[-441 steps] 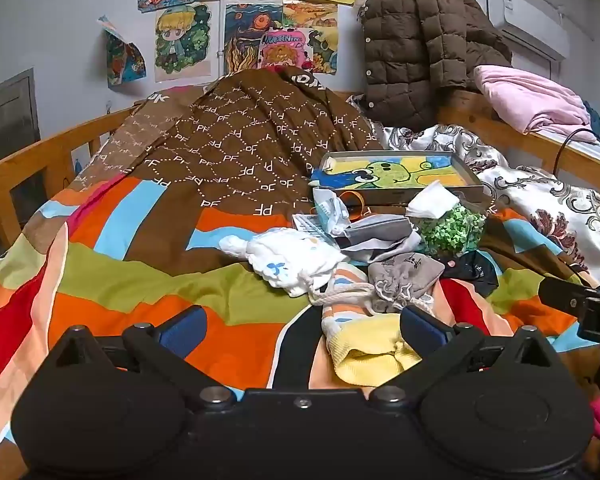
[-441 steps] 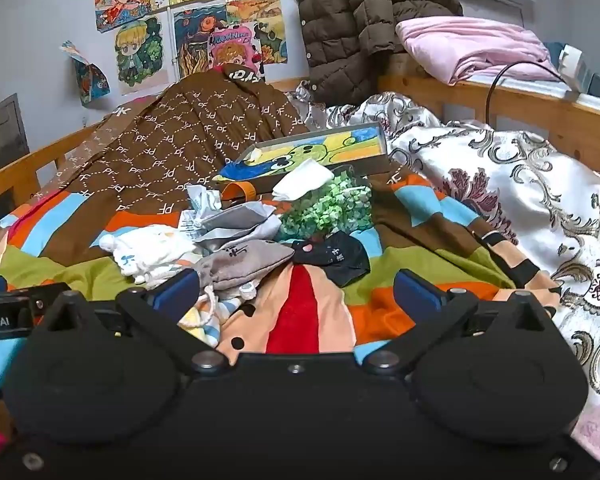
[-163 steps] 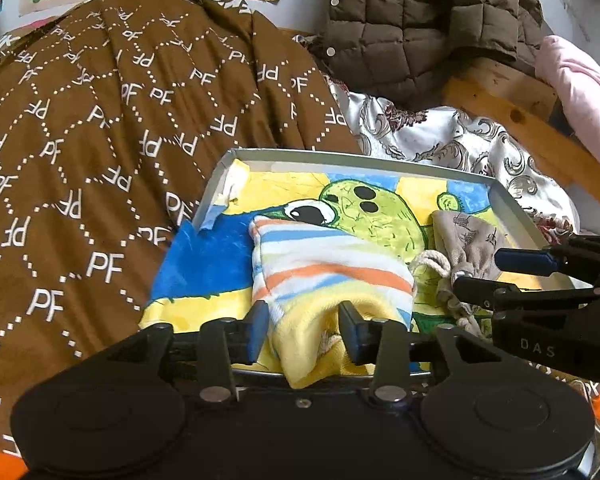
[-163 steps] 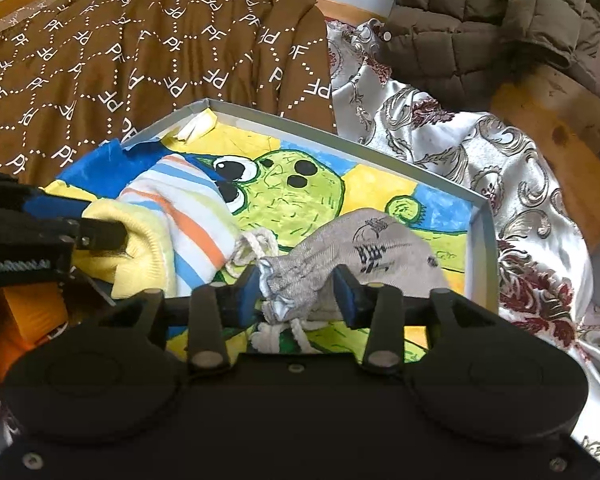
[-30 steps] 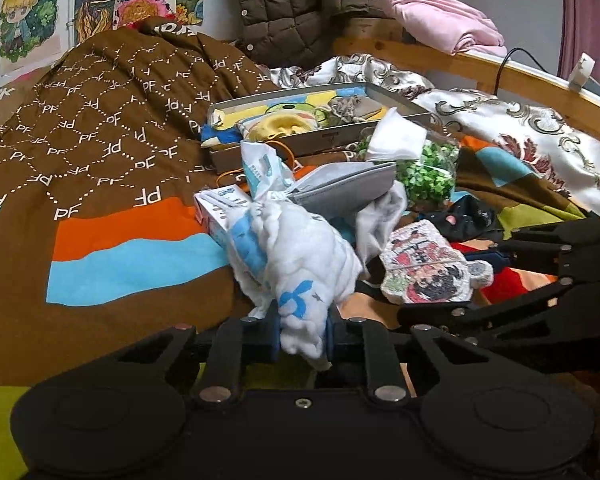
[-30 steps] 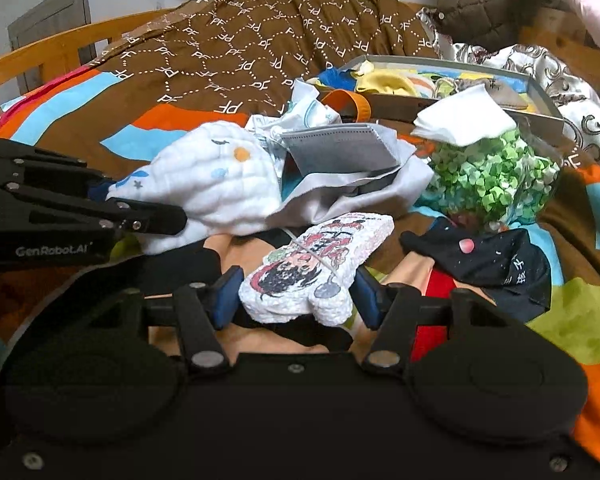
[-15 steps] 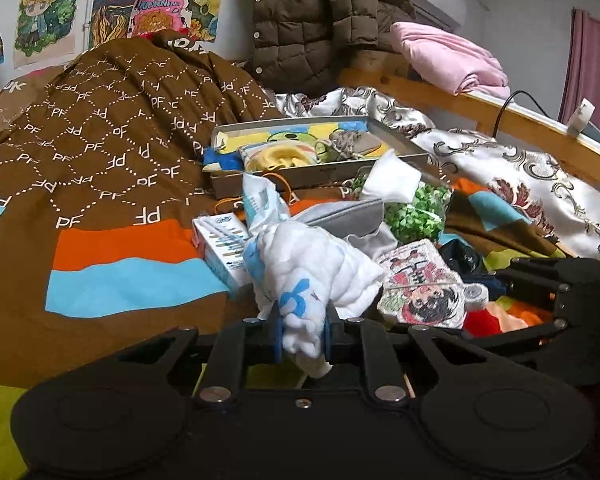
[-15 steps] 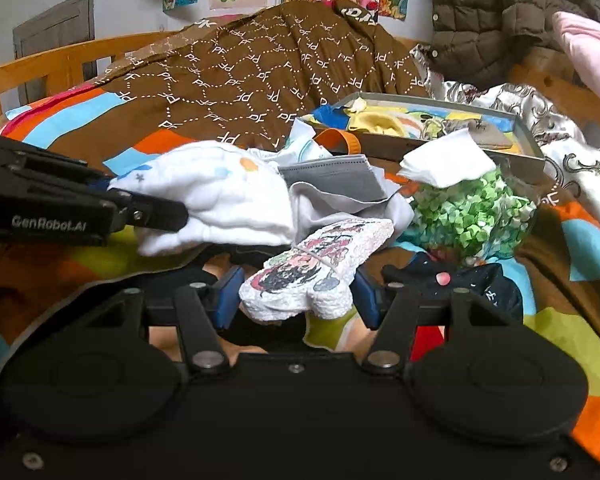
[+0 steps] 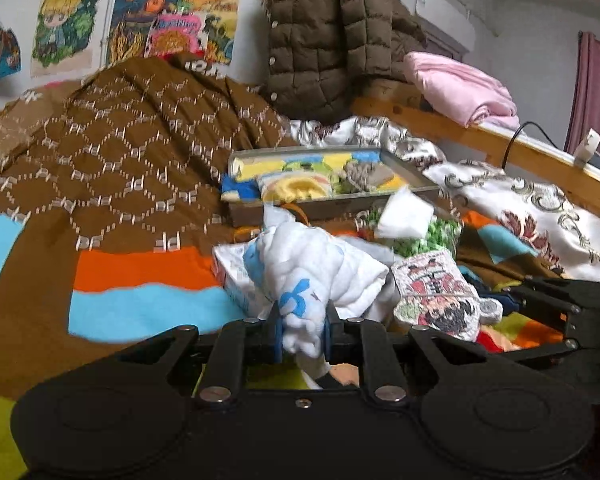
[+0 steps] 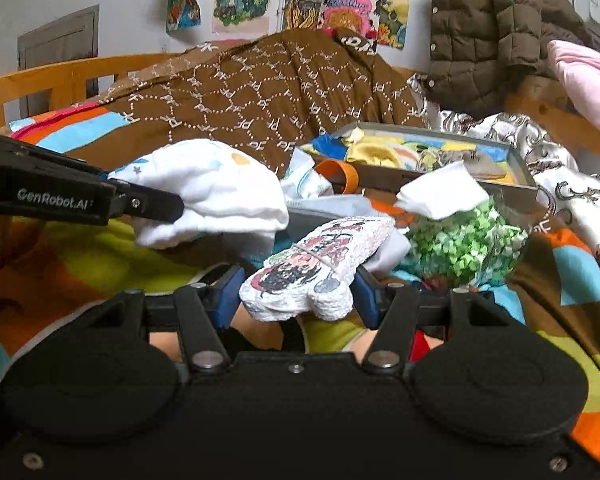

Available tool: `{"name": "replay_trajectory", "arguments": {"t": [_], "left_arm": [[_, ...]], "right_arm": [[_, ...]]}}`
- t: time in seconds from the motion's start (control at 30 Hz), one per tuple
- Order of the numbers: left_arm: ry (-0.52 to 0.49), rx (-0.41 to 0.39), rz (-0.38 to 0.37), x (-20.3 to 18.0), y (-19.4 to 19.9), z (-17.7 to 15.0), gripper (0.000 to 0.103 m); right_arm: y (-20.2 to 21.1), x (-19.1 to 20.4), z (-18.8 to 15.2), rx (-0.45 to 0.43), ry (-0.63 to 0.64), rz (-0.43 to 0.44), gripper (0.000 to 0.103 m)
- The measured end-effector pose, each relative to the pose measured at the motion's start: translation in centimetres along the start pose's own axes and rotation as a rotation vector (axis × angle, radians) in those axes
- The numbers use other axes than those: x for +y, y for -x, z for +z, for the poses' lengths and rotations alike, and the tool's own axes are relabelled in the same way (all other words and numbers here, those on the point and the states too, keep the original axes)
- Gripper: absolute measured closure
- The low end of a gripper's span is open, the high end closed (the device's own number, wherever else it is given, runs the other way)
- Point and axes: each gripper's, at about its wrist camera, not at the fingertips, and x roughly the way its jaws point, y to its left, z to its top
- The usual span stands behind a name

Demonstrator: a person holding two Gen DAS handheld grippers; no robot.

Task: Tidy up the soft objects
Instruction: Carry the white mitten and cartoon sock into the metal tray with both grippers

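Even, soft indoor light, no hard shadows or glare. Left view slightly motion-blurred; right view sharper. Strong fisheye bending at the edges of both my views.

- white cloth (image 9: 312,276): soft quilted cotton, matt, crinkled
- printed pouch (image 10: 320,264): nubby terry-like fabric, rough, matt
- left gripper (image 9: 302,330) and right gripper (image 10: 296,300): matt black plastic, blue rubbery pads, bright metal screws
- tray (image 9: 332,206): grey sheet metal, dull finish
- bed rail (image 10: 40,80): varnished wood, smooth
- brown quilt (image 9: 140,152): matt woven cloth
- floral cover (image 9: 540,216): satin, glossy
- jacket (image 9: 332,40): puffy quilted fabric, slight sheen
- wall posters (image 10: 340,4): paper
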Motion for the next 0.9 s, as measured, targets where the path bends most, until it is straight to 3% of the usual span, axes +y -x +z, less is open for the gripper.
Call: {"name": "replay_trajectory", "arguments": {"t": [0.2, 0.5, 0.77, 0.9], "left_arm": [[-0.055, -0.1, -0.008, 0.1, -1.2, 2.9, 0.084], [-0.07, -0.194, -0.011, 0.3, -7.6, 8.9, 0.084], [0.06, -0.128, 0.042, 1.0, -16.9, 11.9, 0.084], [0.067, -0.129, 0.058, 0.8, -20.6, 13.2, 0.084]], "right_arm": [[0.2, -0.8, 1.1, -0.063, 0.01, -0.02, 0.055], [-1.7, -5.6, 5.5, -0.165, 0.036, -0.089, 0.054], [-7.0, -10.2, 10.1, -0.183, 0.125, -0.098, 0.054], [-10.6, -12.8, 11.5, -0.161, 0.139, -0.112, 0.054]]}}
